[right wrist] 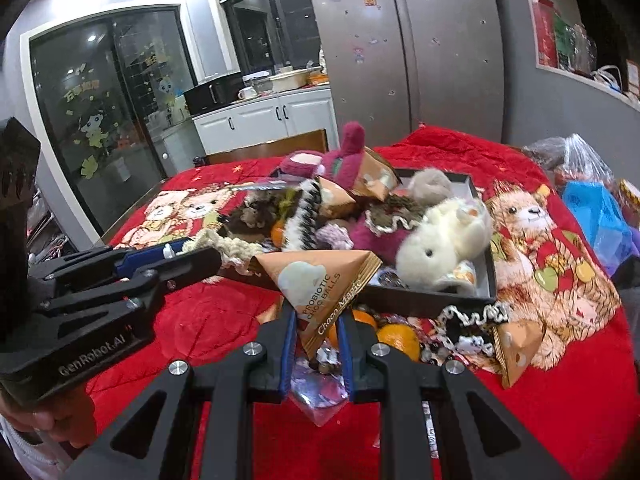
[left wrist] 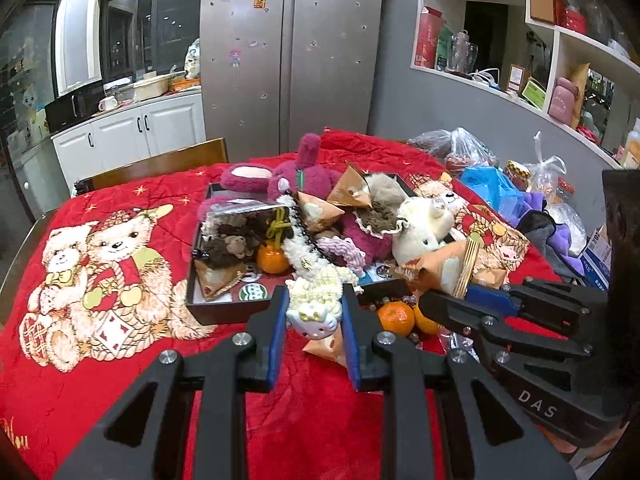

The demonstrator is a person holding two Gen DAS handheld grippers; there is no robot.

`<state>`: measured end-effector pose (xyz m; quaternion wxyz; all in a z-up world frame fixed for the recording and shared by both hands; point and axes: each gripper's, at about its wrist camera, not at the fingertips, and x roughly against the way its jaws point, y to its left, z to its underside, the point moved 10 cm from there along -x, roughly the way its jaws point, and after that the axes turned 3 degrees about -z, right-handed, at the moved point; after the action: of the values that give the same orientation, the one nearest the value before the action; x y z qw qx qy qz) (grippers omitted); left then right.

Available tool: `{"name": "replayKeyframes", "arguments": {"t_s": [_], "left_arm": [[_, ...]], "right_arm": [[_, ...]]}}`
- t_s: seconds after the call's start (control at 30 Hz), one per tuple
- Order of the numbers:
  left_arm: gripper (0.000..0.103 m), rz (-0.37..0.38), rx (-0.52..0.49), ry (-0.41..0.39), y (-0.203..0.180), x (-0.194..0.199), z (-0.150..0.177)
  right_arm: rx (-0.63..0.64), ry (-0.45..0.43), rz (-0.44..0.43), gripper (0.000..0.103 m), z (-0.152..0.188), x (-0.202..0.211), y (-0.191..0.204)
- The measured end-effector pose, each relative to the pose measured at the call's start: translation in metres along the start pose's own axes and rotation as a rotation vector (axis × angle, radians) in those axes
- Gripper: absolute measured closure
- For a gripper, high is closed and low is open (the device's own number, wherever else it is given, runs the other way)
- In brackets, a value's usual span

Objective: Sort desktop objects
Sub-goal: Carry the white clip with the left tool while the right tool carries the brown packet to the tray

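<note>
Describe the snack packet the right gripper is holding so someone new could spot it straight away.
Start at the black tray heaped with toys on the red blanket. Just in front of its near edge, the right hand-held gripper grips a tan pyramid-shaped packet. Unlike the other tan packets around, it is lifted up and reads "Probiotic Choc Balls".

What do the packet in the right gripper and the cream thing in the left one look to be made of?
The choc balls packet looks like printed foil or plastic film: crisp creases, flat sealed edges, slight sheen. The cream scrunchie looks like knitted or crocheted yarn, matte and looped, with a glossy cat charm, probably hard plastic.
</note>
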<state>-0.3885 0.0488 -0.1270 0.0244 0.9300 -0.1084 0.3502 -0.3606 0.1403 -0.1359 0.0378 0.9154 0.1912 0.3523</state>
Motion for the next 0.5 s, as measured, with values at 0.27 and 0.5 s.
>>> {"name": "replayKeyframes", "arguments": {"t_s": [0.27,0.5], "left_arm": [[0.077,-0.036,0.002,-0.008,0.012,0.01,-0.007],[0.077,-0.03,0.038,0.004,0.027,0.003,-0.027]], "right_arm": [[0.052,-0.005,0.013,0.084,-0.022,0.005,0.019],[0.047,-0.001,0.021,0.084,-0.042,0.002,0.018]]}}
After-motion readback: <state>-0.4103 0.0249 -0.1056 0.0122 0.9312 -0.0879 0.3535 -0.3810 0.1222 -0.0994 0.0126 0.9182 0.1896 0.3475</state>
